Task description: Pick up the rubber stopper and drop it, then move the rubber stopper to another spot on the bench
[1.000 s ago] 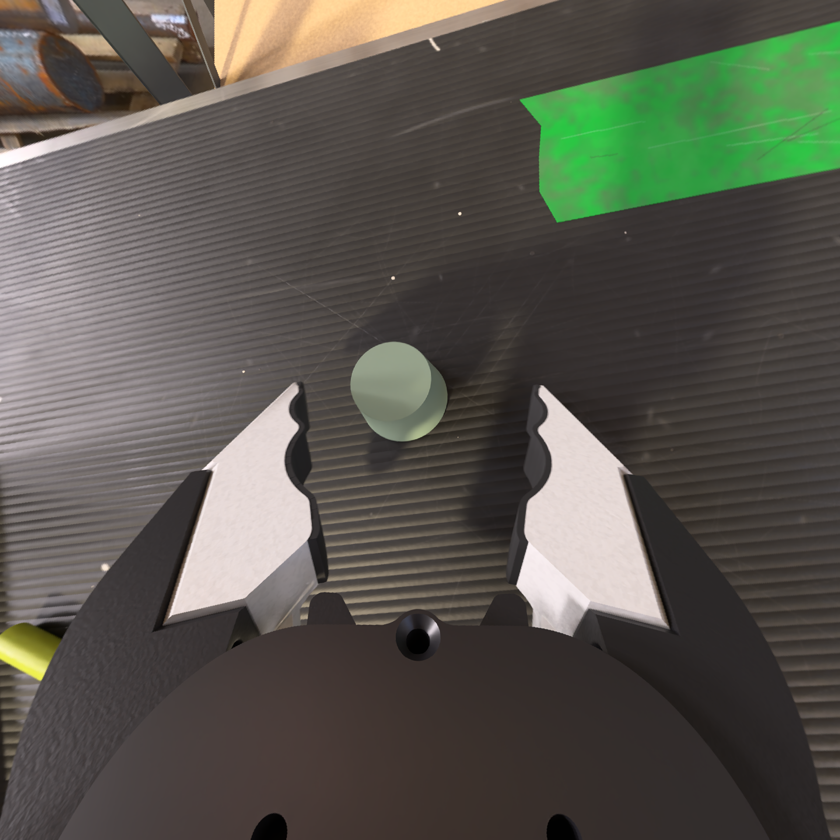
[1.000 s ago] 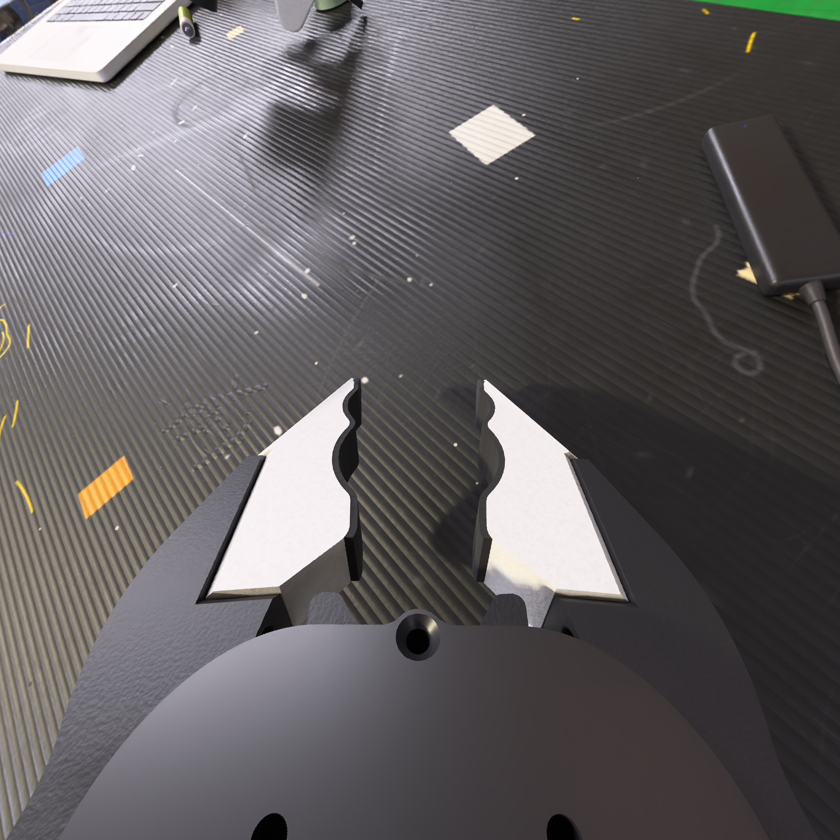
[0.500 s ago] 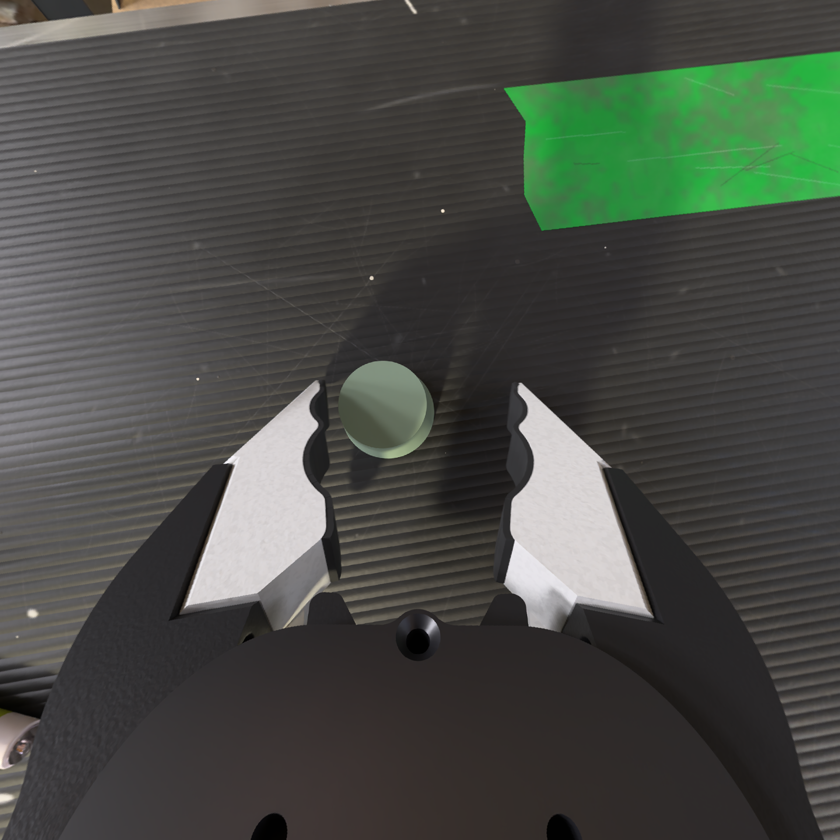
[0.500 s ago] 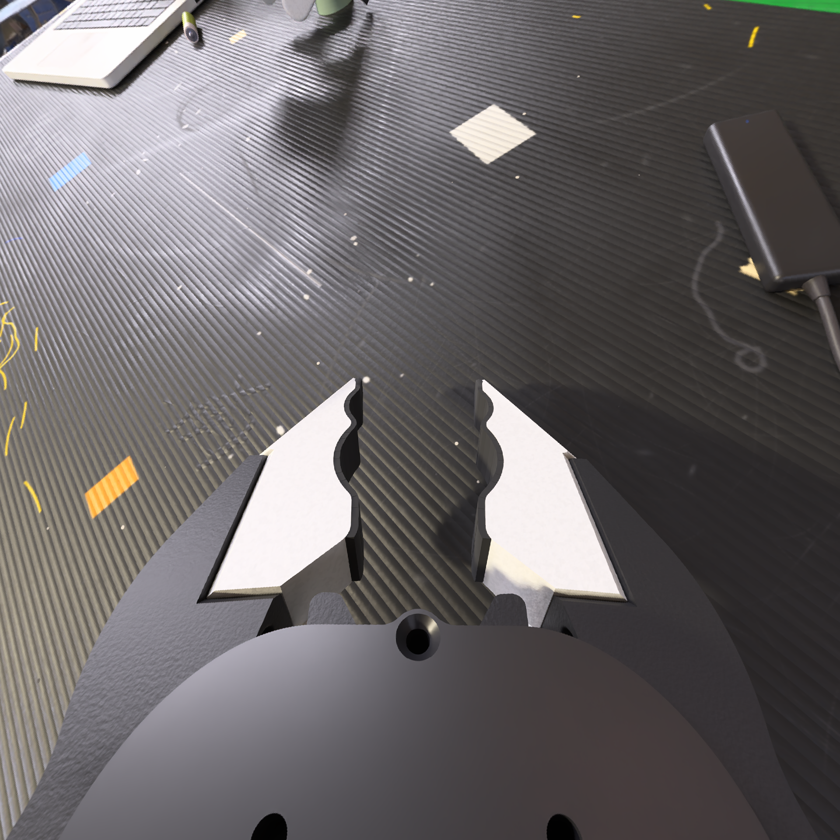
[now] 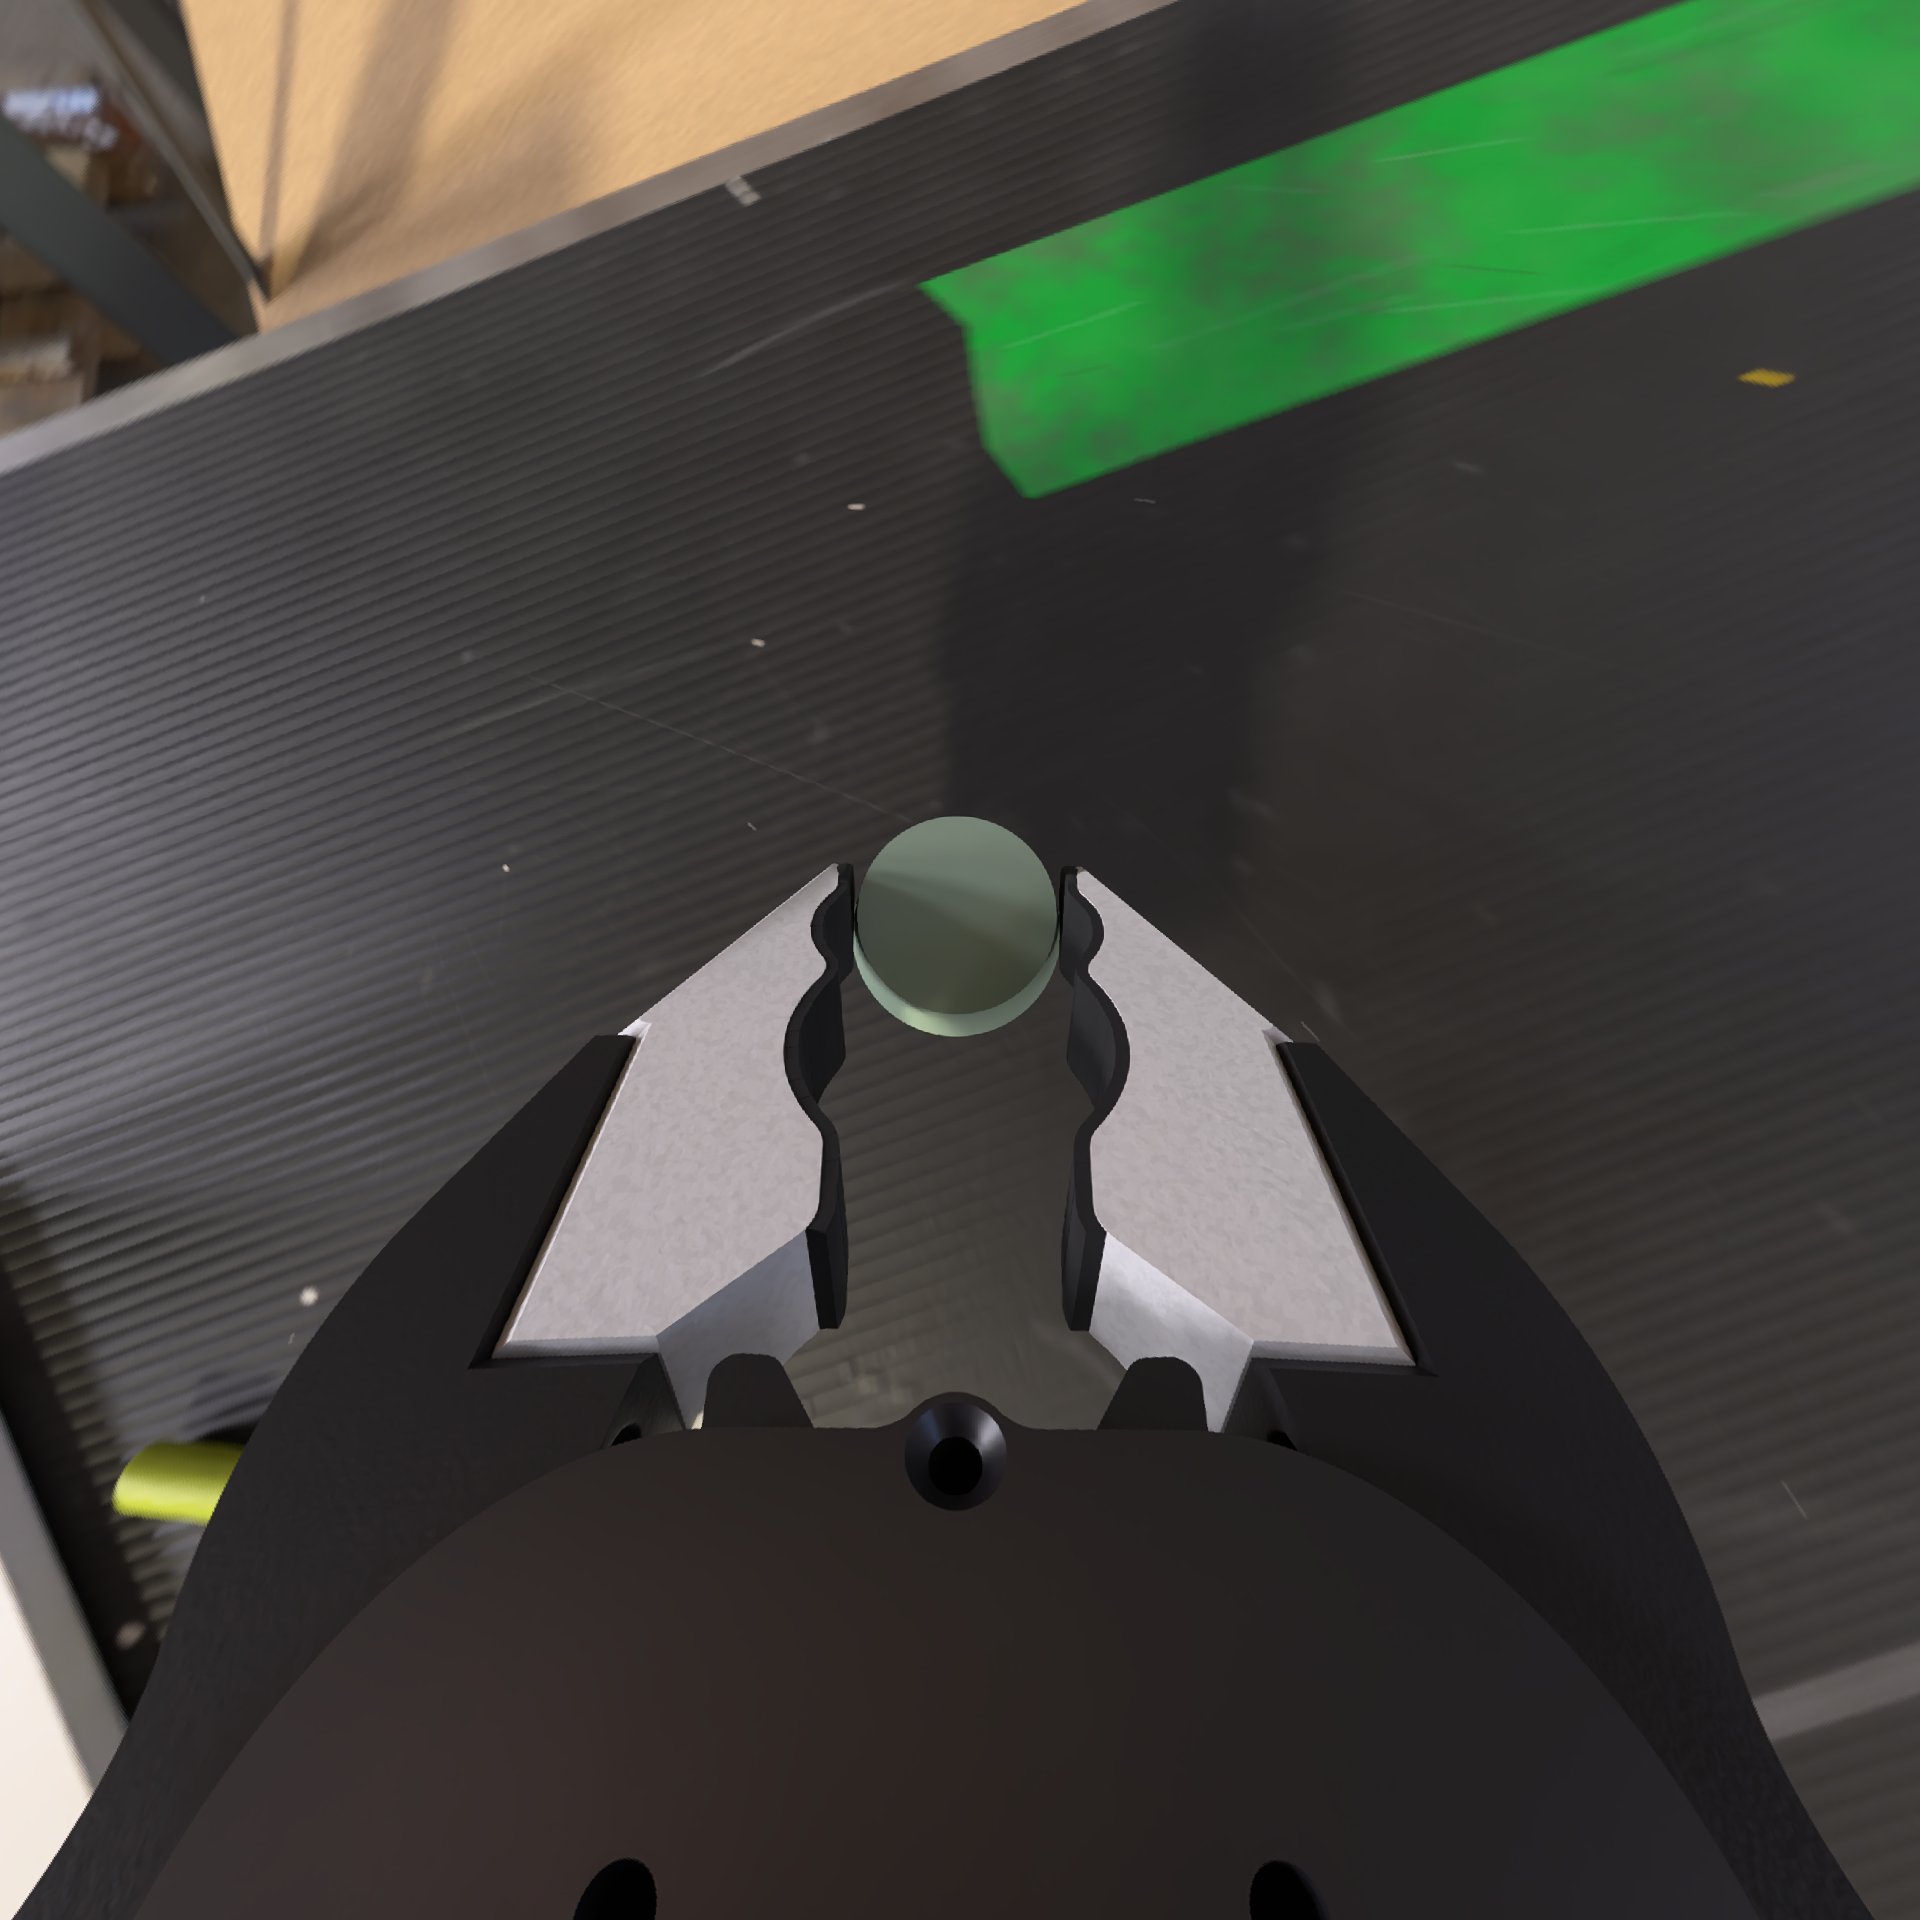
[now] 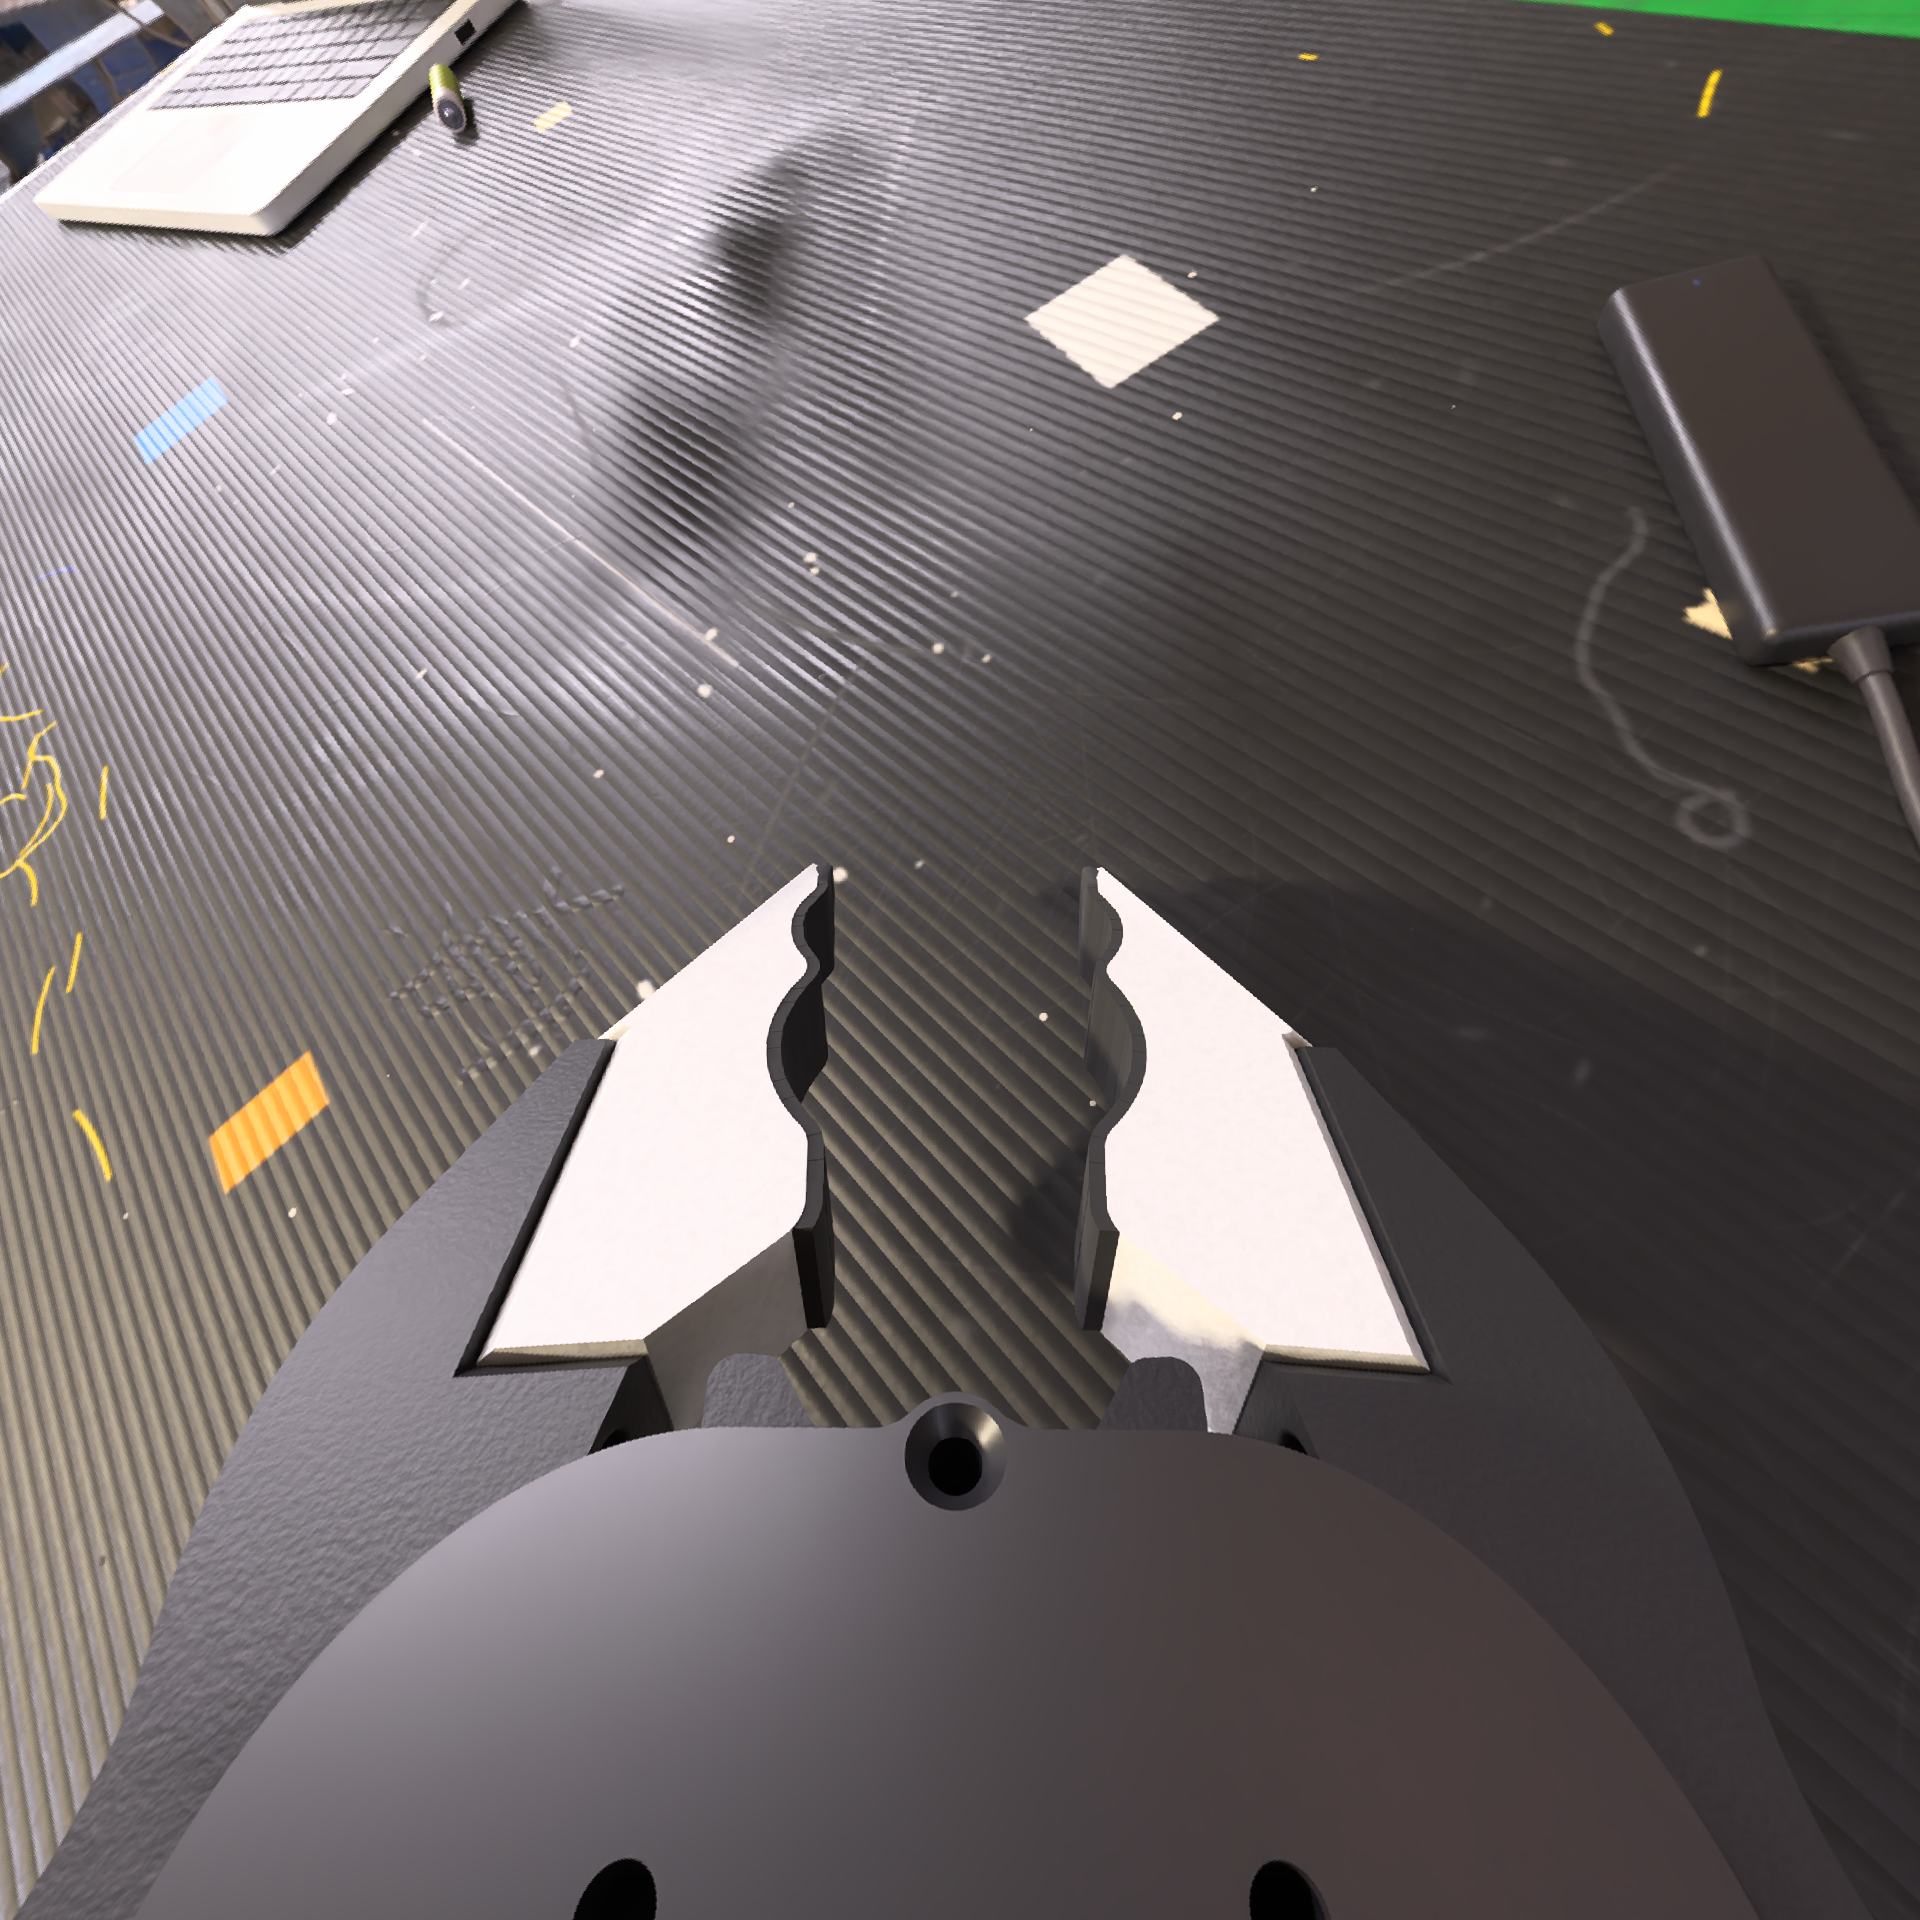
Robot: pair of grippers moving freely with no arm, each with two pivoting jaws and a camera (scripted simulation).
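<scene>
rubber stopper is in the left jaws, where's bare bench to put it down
The rubber stopper could go on the wide bare mat between the bench's far edge and the green tape. The right wrist view shows room between the cream patch and the orange patch. The laptop corner is crowded.

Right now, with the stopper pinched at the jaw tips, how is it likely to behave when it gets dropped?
The rubber stopper is a short, round, pale green plug, so if it lands on its side it may roll. The ribbed mat could check that roll. The left gripper holds it only at the very tips of the jaws, so it might slip free early.
</scene>
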